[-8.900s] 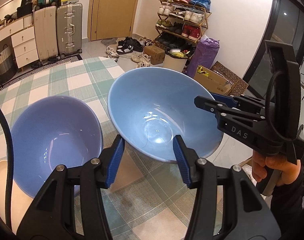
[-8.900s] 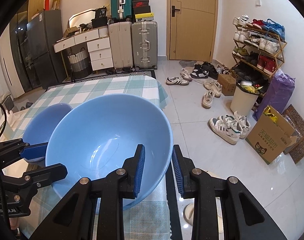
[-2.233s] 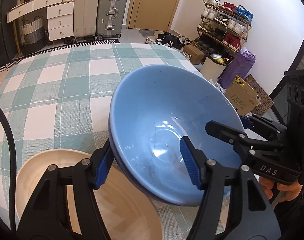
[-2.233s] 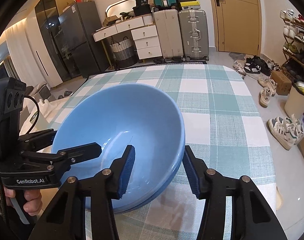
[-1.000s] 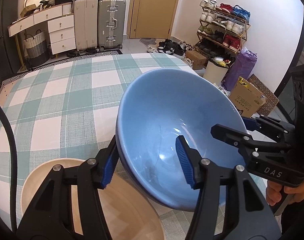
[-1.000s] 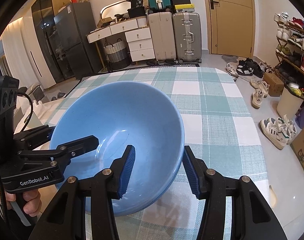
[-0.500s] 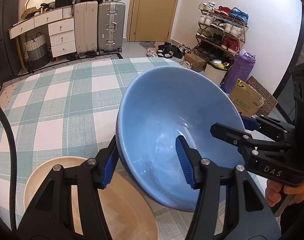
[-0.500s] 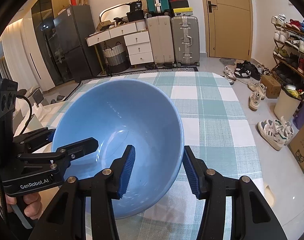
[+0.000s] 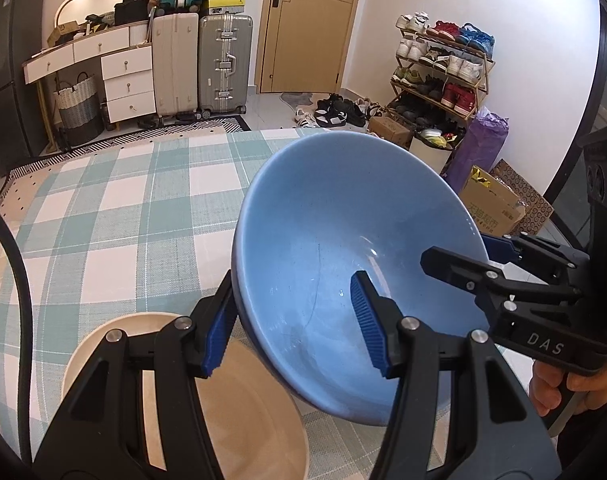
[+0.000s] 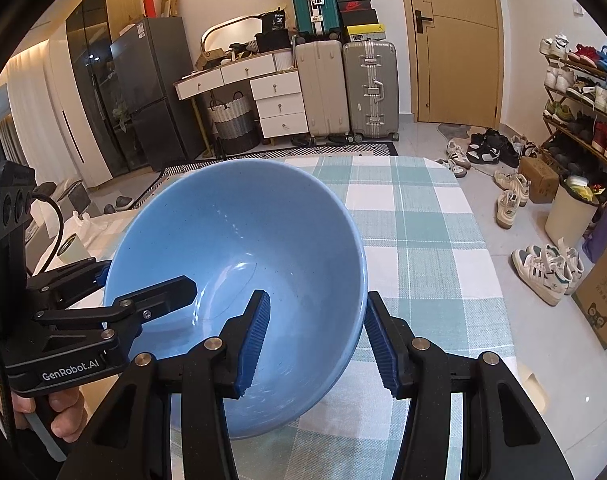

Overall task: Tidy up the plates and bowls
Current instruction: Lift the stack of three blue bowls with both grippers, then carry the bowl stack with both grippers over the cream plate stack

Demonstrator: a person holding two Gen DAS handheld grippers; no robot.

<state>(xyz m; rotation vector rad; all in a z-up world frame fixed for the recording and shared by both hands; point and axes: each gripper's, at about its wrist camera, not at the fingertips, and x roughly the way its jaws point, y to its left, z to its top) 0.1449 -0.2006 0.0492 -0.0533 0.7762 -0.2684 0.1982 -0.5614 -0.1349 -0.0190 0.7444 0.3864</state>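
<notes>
Two nested blue bowls [image 9: 343,240] are held in the air above the checked tablecloth [image 9: 123,208], tilted. My left gripper [image 9: 295,324] is shut on their near rim, one finger inside and one outside. My right gripper [image 10: 317,340] is shut on the opposite rim of the blue bowls [image 10: 239,248] the same way. Each gripper shows in the other's view: the right gripper [image 9: 463,256] at the right, the left gripper [image 10: 143,284] at the left. A cream plate [image 9: 243,404] lies on the table below the left gripper, partly hidden by it.
The table's right edge drops to a tiled floor with shoes [image 10: 543,264], a cardboard box [image 9: 491,208] and a bin [image 10: 567,208]. Suitcases [image 9: 223,64], drawers [image 9: 127,80] and a shoe rack [image 9: 443,72] stand beyond the table.
Both grippers have lifted the stacked blue bowls higher off the table and tilted them more. Earlier the lighter bowl was set into the other one.
</notes>
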